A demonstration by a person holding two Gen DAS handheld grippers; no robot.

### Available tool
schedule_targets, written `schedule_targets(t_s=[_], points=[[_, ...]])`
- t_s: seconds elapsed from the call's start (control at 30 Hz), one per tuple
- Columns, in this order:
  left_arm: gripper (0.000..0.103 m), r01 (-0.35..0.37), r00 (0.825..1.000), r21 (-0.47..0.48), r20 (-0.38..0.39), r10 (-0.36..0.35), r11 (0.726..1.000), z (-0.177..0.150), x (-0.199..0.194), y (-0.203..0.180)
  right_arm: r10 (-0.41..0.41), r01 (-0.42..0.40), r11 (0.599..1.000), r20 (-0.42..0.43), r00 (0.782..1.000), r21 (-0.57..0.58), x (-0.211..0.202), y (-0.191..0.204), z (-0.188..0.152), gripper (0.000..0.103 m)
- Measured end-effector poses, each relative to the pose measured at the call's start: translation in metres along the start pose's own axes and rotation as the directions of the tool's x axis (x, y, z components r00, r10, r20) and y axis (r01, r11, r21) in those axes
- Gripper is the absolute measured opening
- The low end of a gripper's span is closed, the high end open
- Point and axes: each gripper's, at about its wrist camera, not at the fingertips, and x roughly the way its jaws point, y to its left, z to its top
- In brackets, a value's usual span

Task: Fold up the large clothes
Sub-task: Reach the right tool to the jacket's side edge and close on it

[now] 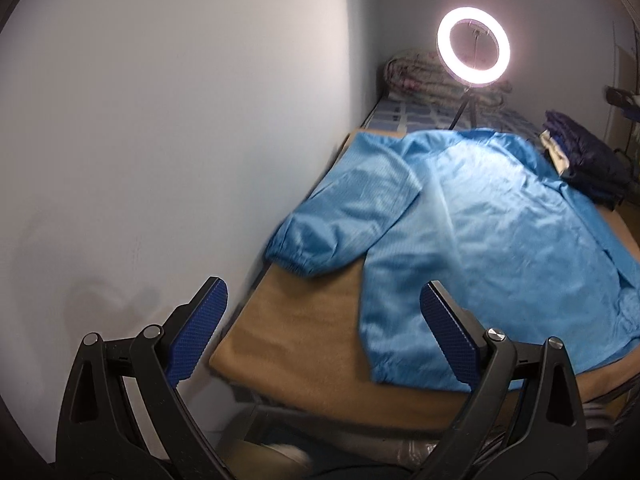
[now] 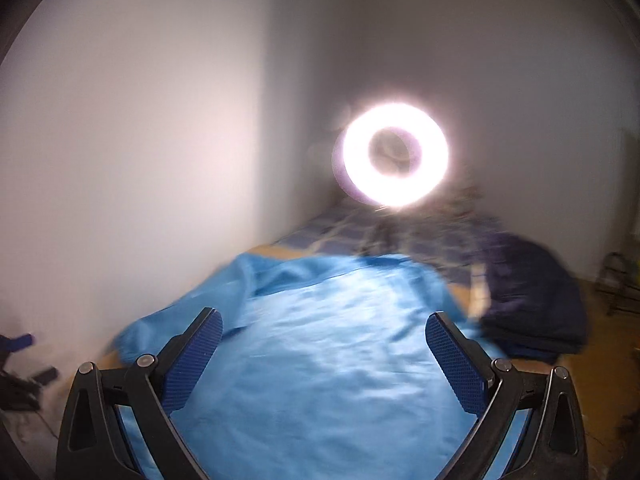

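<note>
While blue jacket (image 1: 480, 232) lies flat, left hand-held gripper (image 1: 324, 300) and right hand-held gripper (image 2: 324, 330) hover, both spread wide, grasping nothing.

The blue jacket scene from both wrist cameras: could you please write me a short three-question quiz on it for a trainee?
1. True or false: the left gripper is shut on a sleeve of the blue jacket.
2. Multiple choice: what stands at the far end of the bed, behind the jacket? A) a lit ring light on a tripod B) a desk fan C) a mirror
3. Short answer: what lies beside the jacket, on its right side in the left wrist view?

Key
1. False: both the left and the right gripper are open and hold nothing.
2. A
3. A pile of dark clothes.
</note>
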Motion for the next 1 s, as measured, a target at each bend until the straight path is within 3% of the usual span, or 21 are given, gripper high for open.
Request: schedule_targets(t_s=[0.1, 0.2, 0.3, 0.4, 0.53, 0.73, 0.87, 1.0], points=[[0.099, 0.035, 0.998, -0.040, -0.043, -0.036, 0.999, -0.010, 0.009, 0.008, 0.134, -0.132, 0.991, -0.093, 0.986, 0.033, 0.049, 0.029, -0.005, 0.094], [0.096, 0.051, 0.996, -0.075, -0.066, -0.056, 0.996, -0.018, 0.016, 0.016, 0.213, -0.201, 0.976, -0.175, 0.961, 0.088, 0.088, 0.045, -0.018, 0.085], [0.083, 0.050, 0.995, -0.091, -0.081, -0.057, 0.995, -0.024, 0.020, 0.022, 0.298, -0.252, 0.948, -0.260, 0.918, 0.194, 0.139, 0.064, -0.033, 0.076], [0.083, 0.067, 0.993, -0.118, -0.089, -0.078, 0.991, -0.030, 0.023, 0.029, 0.362, -0.265, 0.912, -0.314, 0.877, 0.313, 0.183, 0.077, -0.050, 0.071], [0.083, 0.072, 0.992, -0.138, -0.093, -0.085, 0.988, -0.035, 0.028, 0.035, 0.459, -0.273, 0.851, -0.381, 0.803, 0.449, 0.234, 0.099, -0.077, 0.058], [0.083, 0.083, 0.990, -0.182, -0.099, -0.102, 0.980, -0.039, 0.034, 0.042, 0.531, -0.272, 0.811, -0.456, 0.714, 0.518, 0.293, 0.145, -0.112, 0.050], [0.083, 0.091, 0.987, -0.201, -0.112, -0.115, 0.975, -0.043, 0.039, 0.044, 0.552, -0.242, 0.785, -0.469, 0.689, 0.570, 0.316, 0.162, -0.128, 0.049], [0.083, 0.091, 0.985, -0.219, -0.124, -0.120, 0.971, -0.045, 0.045, 0.047, 0.541, -0.219, 0.779, -0.454, 0.708, 0.588, 0.326, 0.168, -0.130, 0.047]])
